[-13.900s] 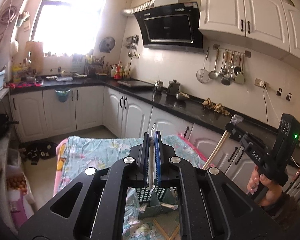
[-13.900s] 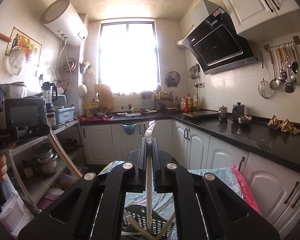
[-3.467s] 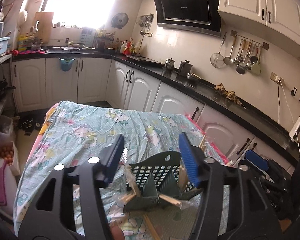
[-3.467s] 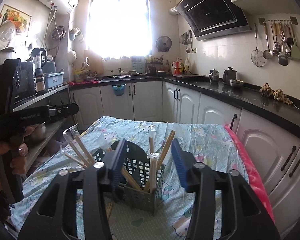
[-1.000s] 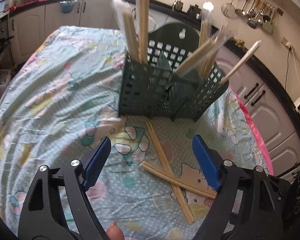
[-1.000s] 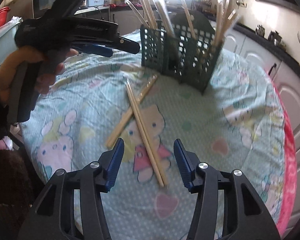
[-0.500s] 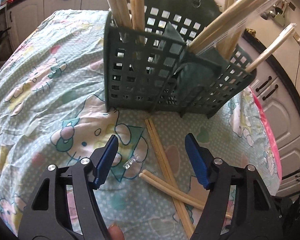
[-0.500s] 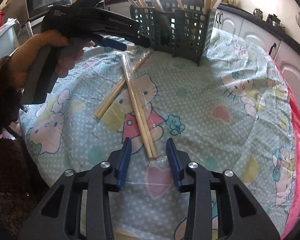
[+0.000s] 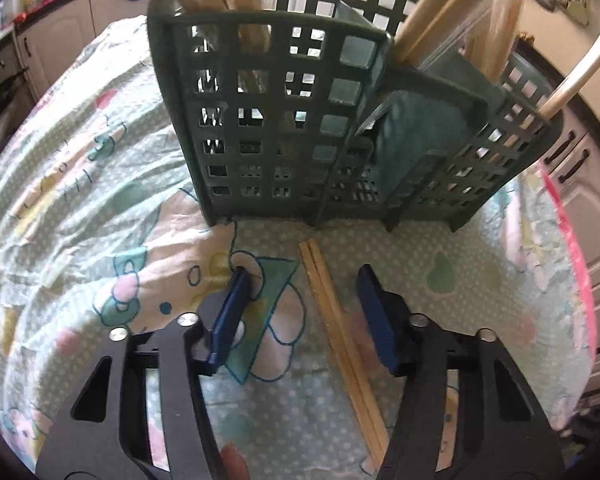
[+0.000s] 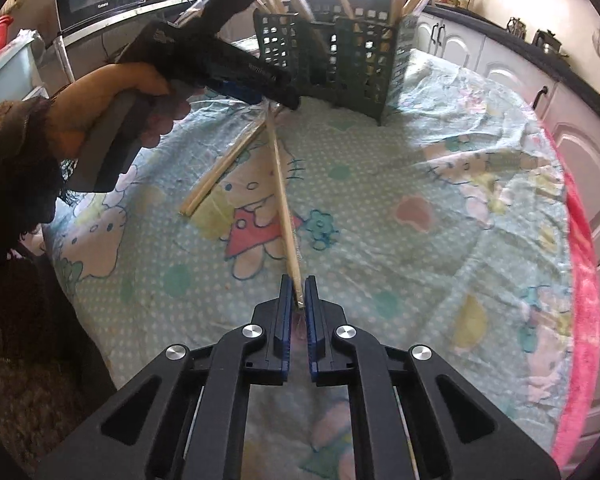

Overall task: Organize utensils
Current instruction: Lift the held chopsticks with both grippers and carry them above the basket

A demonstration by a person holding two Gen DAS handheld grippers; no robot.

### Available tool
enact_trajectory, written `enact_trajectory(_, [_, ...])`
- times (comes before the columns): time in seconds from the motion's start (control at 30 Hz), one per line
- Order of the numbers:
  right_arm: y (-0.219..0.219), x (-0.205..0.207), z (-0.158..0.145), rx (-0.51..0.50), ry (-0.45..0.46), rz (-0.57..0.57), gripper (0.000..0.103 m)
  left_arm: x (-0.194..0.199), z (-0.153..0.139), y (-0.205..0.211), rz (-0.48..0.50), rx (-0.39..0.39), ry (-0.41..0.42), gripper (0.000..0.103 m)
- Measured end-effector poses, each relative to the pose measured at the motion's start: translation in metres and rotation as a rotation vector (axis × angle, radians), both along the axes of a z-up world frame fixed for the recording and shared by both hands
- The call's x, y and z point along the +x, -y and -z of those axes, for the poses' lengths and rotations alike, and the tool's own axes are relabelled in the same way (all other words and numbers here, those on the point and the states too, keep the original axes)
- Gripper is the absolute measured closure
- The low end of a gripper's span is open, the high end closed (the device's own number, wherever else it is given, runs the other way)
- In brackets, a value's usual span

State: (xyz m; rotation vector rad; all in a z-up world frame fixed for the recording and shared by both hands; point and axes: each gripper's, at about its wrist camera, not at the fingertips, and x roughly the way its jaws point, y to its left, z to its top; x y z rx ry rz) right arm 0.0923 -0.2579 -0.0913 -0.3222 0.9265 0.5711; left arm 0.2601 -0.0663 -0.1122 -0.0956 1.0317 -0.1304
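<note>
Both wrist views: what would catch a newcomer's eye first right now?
First, the green basket at the far side of the cartoon-print cloth, bristling with upright chopsticks. Next, the right gripper shut on the near end of a wrapped chopstick pair lying on the cloth. Last, the left gripper, open low over another chopstick pair just before the basket.

- The utensil basket (image 10: 340, 56) stands on the table (image 10: 440, 208) ahead of me, chopsticks upright in its compartments.
- Two chopstick pairs (image 10: 224, 166) lie crossed before it.
</note>
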Motion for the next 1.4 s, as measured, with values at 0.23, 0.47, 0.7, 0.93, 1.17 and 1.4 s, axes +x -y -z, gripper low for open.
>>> enact_trajectory(0.23, [0.028, -0.003, -0.027, -0.025, 0.070, 0.068, 0.097, 0.004, 0.000, 0.004, -0.008, 0.051, -0.020, 0.071])
enact_trajectory(0.47, [0.046, -0.003, -0.051, 0.055, 0.105, 0.115, 0.098, 0.005, -0.002, -0.024, -0.028, -0.031, -0.041, 0.089])
enact_trajectory(0.7, [0.042, -0.003, -0.081, 0.135, 0.152, 0.111, 0.098, -0.001, -0.008, -0.068, -0.062, -0.234, -0.040, 0.098])
enact_trajectory(0.93, [0.033, -0.004, -0.121, 0.198, 0.240, 0.104, 0.099, -0.036, -0.053, -0.095, -0.052, -0.303, 0.096, 0.100])
enact_trajectory(1.17, [0.020, -0.003, -0.157, 0.242, 0.312, 0.081, 0.099, -0.057, -0.102, -0.090, -0.024, -0.330, 0.248, 0.100])
enact_trajectory(1.4, [0.006, 0.001, -0.186, 0.272, 0.357, 0.053, 0.099, -0.079, -0.152, -0.084, -0.004, -0.354, 0.390, 0.100])
